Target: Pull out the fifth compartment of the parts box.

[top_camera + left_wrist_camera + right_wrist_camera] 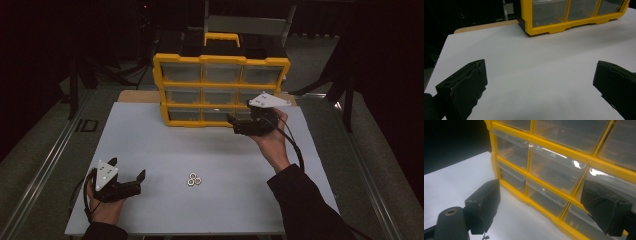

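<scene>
1. The room is dark, and a white table (165,150) sits in the middle of it.
2. A yellow drawer box (220,90) with clear drawers stands at the far side of the table. It has a yellow handle (221,39) on top.
3. The right gripper (235,124) is held up close to the front of the drawer box, near the bottom right drawers. Its jaws are wide apart and hold nothing.
4. In the right gripper view the clear drawers sit just past the two black jaws.
5. The left gripper (129,169) is low over the near left part of the table. Its jaws are apart too, with nothing between them.
6. Three small rings (194,179) lie together on the table, between the two hands and well apart from the drawer box.
</scene>
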`<state>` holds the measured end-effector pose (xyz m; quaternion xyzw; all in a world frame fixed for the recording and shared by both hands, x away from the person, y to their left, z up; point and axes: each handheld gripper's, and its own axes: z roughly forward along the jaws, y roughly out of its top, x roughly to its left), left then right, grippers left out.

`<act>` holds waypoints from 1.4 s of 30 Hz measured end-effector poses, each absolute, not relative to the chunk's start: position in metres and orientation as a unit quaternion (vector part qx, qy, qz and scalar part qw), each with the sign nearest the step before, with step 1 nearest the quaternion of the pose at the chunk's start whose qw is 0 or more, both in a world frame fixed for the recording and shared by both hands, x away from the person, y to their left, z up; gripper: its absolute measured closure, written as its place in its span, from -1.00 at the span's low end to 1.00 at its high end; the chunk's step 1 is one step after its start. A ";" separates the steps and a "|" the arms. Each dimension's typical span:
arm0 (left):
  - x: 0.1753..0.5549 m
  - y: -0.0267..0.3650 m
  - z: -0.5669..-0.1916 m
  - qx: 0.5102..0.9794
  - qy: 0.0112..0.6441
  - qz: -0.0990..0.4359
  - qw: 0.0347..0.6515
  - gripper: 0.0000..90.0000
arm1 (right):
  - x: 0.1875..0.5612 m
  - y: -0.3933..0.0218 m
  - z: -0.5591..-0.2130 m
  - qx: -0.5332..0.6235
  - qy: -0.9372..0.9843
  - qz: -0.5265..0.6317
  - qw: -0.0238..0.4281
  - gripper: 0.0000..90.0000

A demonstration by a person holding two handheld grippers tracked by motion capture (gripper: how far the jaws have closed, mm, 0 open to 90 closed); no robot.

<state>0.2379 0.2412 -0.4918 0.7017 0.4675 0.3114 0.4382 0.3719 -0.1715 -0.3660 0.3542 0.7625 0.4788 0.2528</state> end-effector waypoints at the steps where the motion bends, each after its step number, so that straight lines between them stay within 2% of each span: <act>1: 0.238 0.241 -0.492 0.702 0.468 0.311 0.438 -1.00 | 0.376 -0.168 -0.365 0.350 0.766 0.474 0.257 -0.64; 18: 0.238 0.242 -0.491 0.701 0.468 0.311 0.440 -1.00 | 0.411 -0.145 -0.347 0.339 0.777 0.458 0.269 -0.59; 26: 0.238 0.242 -0.491 0.701 0.467 0.311 0.441 -1.00 | 0.426 -0.138 -0.347 0.334 0.787 0.432 0.287 -0.56; 31: 0.238 0.242 -0.491 0.701 0.467 0.311 0.441 -1.00 | 0.432 -0.134 -0.348 0.333 0.794 0.423 0.282 -0.56; 35: 0.238 0.242 -0.492 0.702 0.467 0.309 0.440 -1.00 | 0.437 -0.129 -0.352 0.325 0.806 0.398 0.294 -0.52; 42: 0.238 0.242 -0.492 0.702 0.467 0.309 0.441 -1.00 | 0.441 -0.114 -0.358 0.296 0.823 0.344 0.342 -0.47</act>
